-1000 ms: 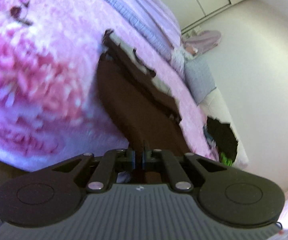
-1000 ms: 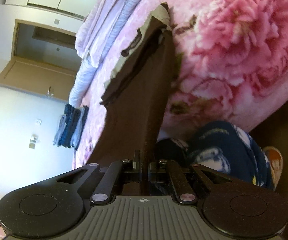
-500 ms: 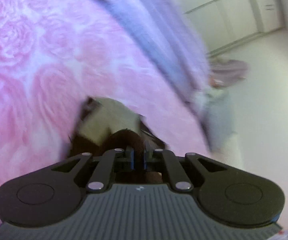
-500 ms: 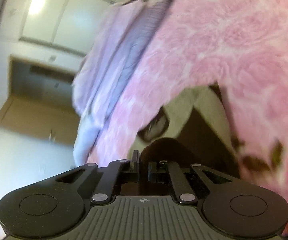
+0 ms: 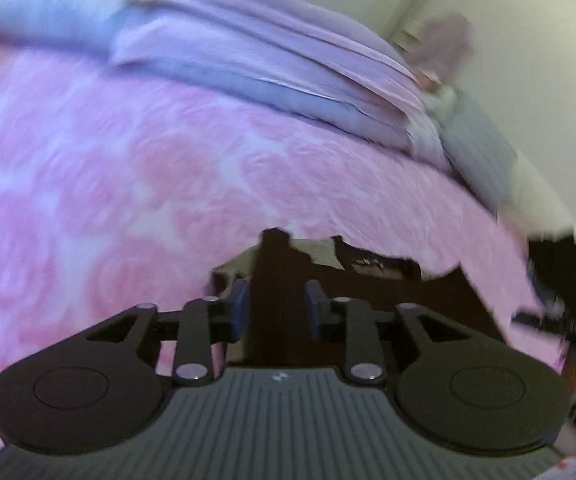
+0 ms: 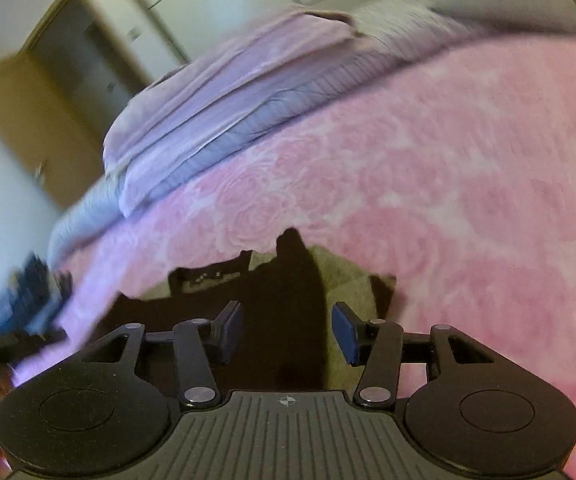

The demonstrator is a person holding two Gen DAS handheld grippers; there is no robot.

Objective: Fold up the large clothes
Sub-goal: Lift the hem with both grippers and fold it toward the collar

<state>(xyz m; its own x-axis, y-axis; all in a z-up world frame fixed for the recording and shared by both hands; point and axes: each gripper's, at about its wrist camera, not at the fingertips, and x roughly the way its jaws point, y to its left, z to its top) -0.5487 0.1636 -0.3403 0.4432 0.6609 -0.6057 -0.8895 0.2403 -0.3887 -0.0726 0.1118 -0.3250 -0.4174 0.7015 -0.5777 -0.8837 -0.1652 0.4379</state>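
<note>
left wrist view: the dark brown garment (image 5: pixel 371 296) is lying on the pink floral blanket (image 5: pixel 136 200), a strip of it standing between the blue pads (image 5: pixel 241 312) of the left gripper (image 5: pixel 276 312), whose jaws have just been opening and are sitting slightly apart beside the cloth. right wrist view: the same garment (image 6: pixel 284 320) is lying under the right gripper (image 6: pixel 288 330), whose jaws have just been opening and are standing spread, fabric between them but clear of both pads. folded lilac bedding (image 6: pixel 224 112) is lying past the blanket.
</note>
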